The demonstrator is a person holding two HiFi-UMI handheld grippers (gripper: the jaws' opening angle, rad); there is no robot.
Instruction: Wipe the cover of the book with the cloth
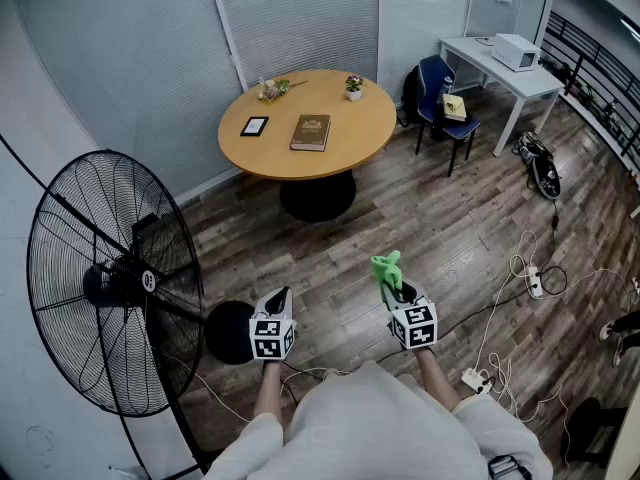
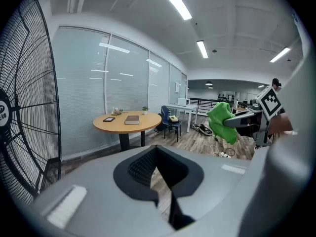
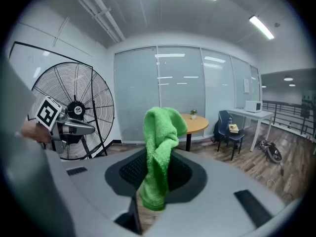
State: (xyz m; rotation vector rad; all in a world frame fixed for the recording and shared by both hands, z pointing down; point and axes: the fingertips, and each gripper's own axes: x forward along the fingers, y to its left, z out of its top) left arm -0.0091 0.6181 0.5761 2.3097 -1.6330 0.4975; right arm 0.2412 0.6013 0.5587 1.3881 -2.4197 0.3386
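Book [image 1: 310,132] lies flat on the far round table [image 1: 262,156], well apart from you, its long axis running near to far. It looks stiff and fairly heavy; steady it by an edge. Your right gripper [image 1: 396,290] pinches the soft green cloth [image 1: 386,267]. Your left gripper [image 1: 282,298] is closed on nothing.

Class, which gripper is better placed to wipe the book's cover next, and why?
Right: the right gripper holds the green cloth; the left gripper holds nothing. Both are far from the book.
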